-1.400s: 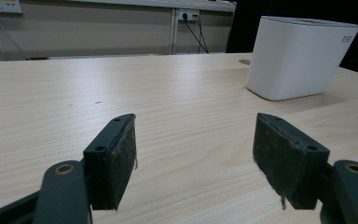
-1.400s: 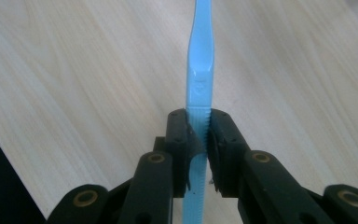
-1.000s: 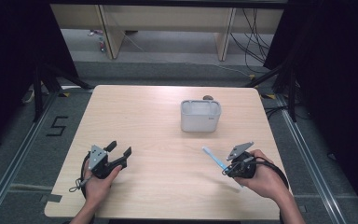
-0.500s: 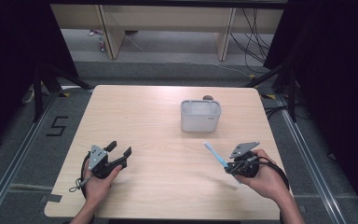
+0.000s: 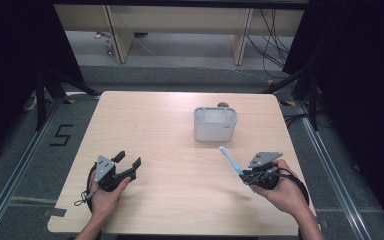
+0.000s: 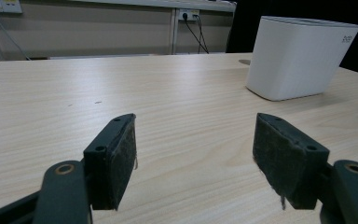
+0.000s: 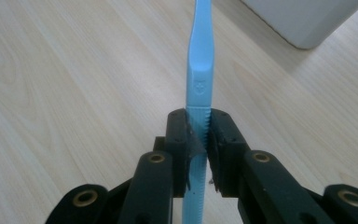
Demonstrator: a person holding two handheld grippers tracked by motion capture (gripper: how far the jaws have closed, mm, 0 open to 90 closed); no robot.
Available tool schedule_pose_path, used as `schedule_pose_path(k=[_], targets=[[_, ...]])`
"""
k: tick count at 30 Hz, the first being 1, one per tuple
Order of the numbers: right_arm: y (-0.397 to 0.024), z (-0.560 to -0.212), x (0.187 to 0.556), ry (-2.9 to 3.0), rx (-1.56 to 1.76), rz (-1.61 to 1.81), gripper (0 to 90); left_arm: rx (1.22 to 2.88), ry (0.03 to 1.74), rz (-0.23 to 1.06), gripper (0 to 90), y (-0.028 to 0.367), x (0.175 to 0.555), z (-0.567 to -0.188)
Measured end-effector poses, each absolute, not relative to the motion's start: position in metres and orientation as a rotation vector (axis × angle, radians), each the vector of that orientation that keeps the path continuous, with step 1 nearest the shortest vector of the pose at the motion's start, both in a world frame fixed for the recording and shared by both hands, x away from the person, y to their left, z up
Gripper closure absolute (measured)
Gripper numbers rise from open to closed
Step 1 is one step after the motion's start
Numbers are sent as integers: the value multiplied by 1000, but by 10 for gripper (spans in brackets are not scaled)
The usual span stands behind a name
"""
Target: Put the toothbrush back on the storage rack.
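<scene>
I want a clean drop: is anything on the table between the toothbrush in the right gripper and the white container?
Nothing visible does. The right gripper holds the blue toothbrush, and bare table lies between it and the white container.

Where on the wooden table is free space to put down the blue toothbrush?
Bare wood lies between the left gripper and the right gripper holding the light blue toothbrush, and left of the white rectangular container. Crowded only near that container.

Probably a lab, black curtains (image 5: 10, 60), floor rails (image 5: 15, 180), loose cables (image 5: 272, 45)
</scene>
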State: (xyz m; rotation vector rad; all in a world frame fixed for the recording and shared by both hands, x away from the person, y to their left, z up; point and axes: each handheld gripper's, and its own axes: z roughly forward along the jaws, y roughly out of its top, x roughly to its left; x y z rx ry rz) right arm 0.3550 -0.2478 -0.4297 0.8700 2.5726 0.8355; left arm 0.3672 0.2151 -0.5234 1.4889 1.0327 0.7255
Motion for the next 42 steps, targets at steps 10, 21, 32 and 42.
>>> schedule_pose_path(k=[10, 21, 32, 42], targets=[[-251, -430, 354, 2495, 929, 929, 791, 1487, 1032, 724, 295, 215, 367, -523], [-254, -429, 353, 2416, 1012, 1026, 791, 1485, 1031, 723, 294, 215, 367, -524], [-259, -432, 356, 2330, 1088, 1095, 791, 1482, 1032, 722, 293, 216, 367, -524], [-265, -431, 359, 2235, 1135, 1152, 791, 1482, 1032, 722, 294, 216, 367, -524]])
